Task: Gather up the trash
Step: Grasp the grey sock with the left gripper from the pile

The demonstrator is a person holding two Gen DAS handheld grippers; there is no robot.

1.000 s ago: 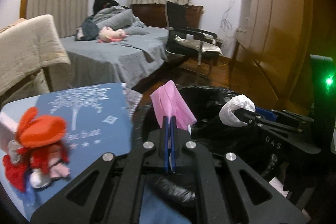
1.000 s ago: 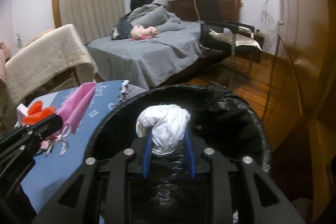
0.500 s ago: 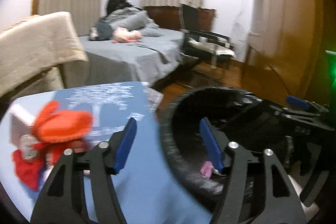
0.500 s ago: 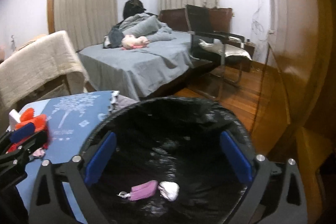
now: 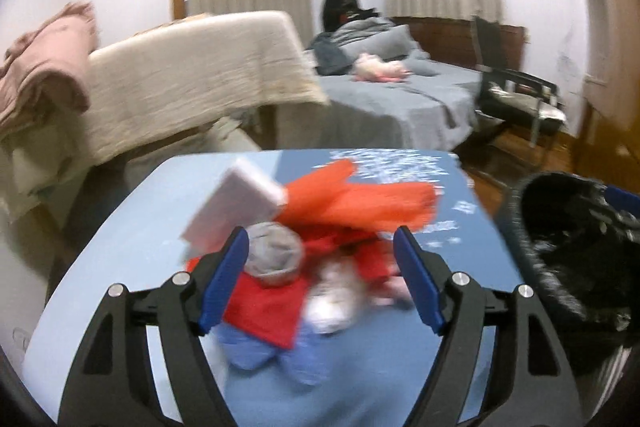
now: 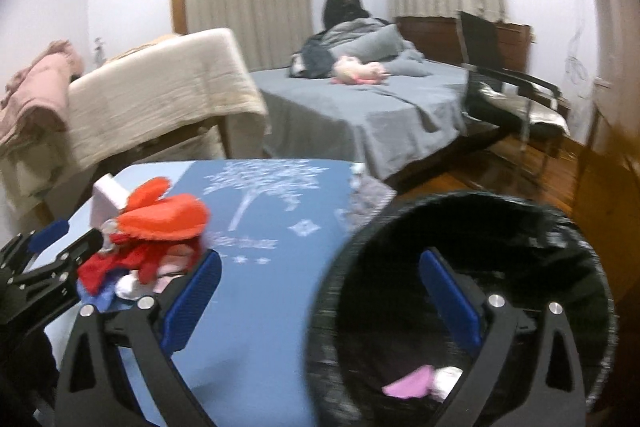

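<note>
Grey and crumpled, a small wad [image 5: 274, 254] on the blue bench [image 5: 120, 227] looks to be the next piece of trash. It sits against a red-and-orange doll [image 5: 360, 203], with a white box [image 5: 234, 211] just behind it at about eleven o'clock. I'd judge the wad feather-light and soft, likely paper or foil, so it should squash under the pads and not slip. Its rounded top stands free, and that seems the place to pinch. Going lower risks catching the doll's red cloth, which lies touching it underneath.

The left tool [image 5: 320, 267] hovers right over the pile, its jaws widening, with nothing pressed between them. Seen along that tool, the wad lies just inside the left blue pad, at about ten o'clock from the middle of the gap. Most of the doll fills the rest of the gap. The view is blurred, so I cannot tell whether the pad touches the wad.

The right tool [image 6: 320, 291] stands spread to its widest and empty, straddling the bench edge and the near rim of the black-lined bin [image 6: 520, 215]. Down in the bin, at about six o'clock, a pink scrap [image 6: 408, 385] and a white ball [image 6: 448, 379] lie side by side, touching. From that side, the left tool [image 6: 48, 251] shows at nine o'clock beside the doll [image 6: 160, 223].
</note>
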